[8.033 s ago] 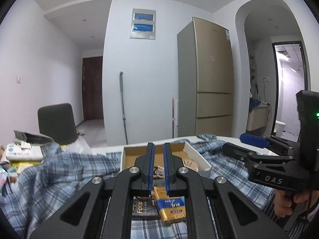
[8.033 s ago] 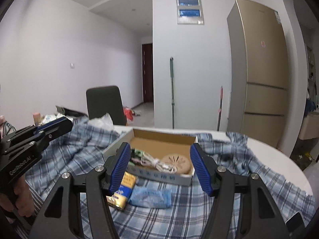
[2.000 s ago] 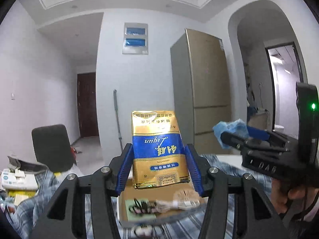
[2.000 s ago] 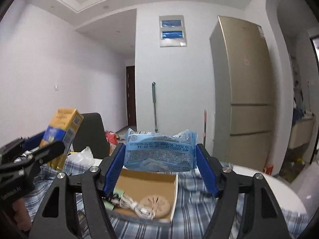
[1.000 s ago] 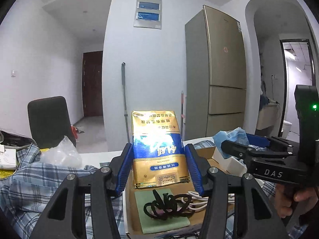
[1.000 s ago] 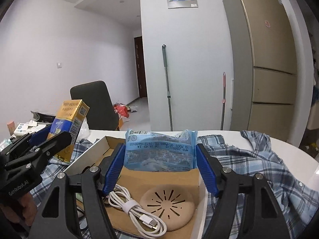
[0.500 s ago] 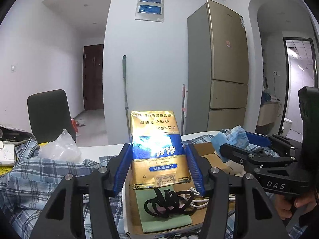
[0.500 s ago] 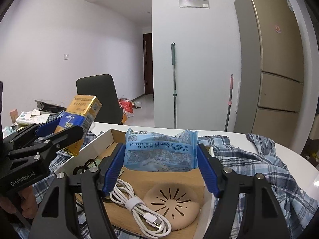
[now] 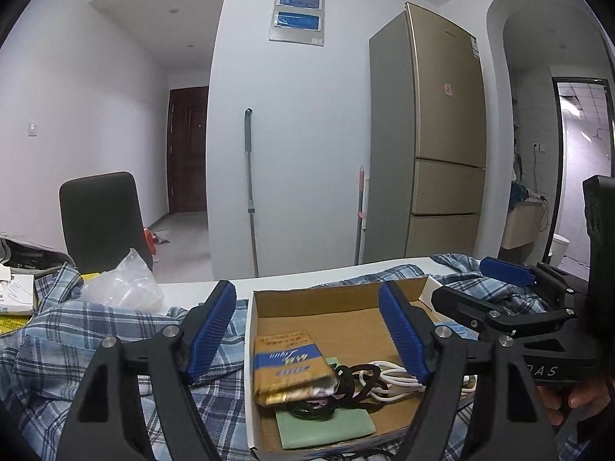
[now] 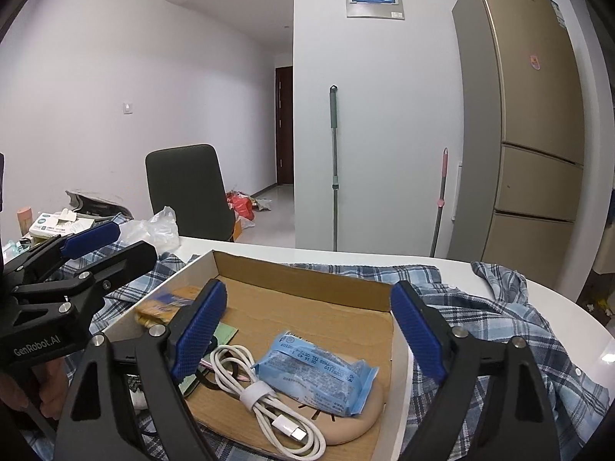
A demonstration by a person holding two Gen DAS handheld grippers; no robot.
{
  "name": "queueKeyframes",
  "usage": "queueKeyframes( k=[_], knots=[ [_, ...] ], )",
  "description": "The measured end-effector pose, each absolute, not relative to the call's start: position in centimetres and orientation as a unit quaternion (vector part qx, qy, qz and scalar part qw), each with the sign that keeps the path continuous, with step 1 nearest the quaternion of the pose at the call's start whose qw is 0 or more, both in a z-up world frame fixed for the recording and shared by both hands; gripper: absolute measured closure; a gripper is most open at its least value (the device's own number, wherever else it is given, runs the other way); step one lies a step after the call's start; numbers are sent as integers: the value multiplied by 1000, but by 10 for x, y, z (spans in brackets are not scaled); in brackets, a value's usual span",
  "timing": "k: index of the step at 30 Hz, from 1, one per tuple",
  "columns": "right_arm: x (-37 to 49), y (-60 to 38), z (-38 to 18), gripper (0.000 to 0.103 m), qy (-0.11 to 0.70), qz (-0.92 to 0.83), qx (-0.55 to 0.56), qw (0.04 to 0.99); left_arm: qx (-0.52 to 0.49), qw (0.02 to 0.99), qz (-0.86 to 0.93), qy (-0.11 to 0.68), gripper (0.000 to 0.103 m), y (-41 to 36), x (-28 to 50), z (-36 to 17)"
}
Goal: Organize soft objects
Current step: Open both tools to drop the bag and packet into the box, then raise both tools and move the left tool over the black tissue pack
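A shallow cardboard box (image 9: 330, 296) (image 10: 300, 272) sits on a blue plaid cloth (image 9: 77, 330). A gold-and-blue soft pack (image 9: 288, 365) lies in the box's left part; it also shows in the right wrist view (image 10: 169, 301). A light blue packet (image 10: 315, 374) lies on a tan round pad (image 10: 357, 426) in the box's right part. My left gripper (image 9: 307, 330) is open and empty above the gold pack. My right gripper (image 10: 307, 330) is open and empty above the blue packet.
The box also holds a white coiled cable (image 10: 261, 403), a black cord (image 9: 346, 380) and a green card (image 9: 326, 428). A clear plastic bag (image 9: 123, 284) and a dark chair (image 9: 100, 219) are at the left. A fridge (image 9: 442, 146) stands beyond the table.
Both grippers have opened and let go. The gold pack and the blue packet have dropped from the jaws into the box.
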State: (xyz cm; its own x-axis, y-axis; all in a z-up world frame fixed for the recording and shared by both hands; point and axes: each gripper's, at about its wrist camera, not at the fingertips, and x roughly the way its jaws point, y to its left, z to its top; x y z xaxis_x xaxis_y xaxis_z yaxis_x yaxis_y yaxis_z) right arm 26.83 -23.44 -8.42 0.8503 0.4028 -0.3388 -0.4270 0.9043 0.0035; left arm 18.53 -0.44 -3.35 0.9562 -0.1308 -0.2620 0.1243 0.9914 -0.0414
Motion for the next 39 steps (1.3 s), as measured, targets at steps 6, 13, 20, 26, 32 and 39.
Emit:
queueKeyframes(
  k=[6, 13, 20, 26, 32, 39],
  knots=[
    [266, -235, -84, 17, 164, 214, -37, 962, -13, 990, -60, 126, 24, -5, 179, -34],
    [260, -240, -72, 17, 168, 212, -29, 962, -14, 994, -50, 91, 24, -4, 160, -4],
    [223, -258, -8, 17, 100, 215, -9, 971, 9, 996, -73, 43, 24, -16, 115, 52],
    [181, -271, 21, 17, 77, 206, -12, 975, 1, 996, -77, 38, 24, -18, 76, 75],
    [143, -277, 16, 17, 84, 226, -16, 970, 10, 996, -75, 56, 24, -20, 39, 69],
    [117, -270, -4, 17, 76, 237, -17, 969, 0, 996, -72, 56, 24, -16, 10, 48]
  ],
)
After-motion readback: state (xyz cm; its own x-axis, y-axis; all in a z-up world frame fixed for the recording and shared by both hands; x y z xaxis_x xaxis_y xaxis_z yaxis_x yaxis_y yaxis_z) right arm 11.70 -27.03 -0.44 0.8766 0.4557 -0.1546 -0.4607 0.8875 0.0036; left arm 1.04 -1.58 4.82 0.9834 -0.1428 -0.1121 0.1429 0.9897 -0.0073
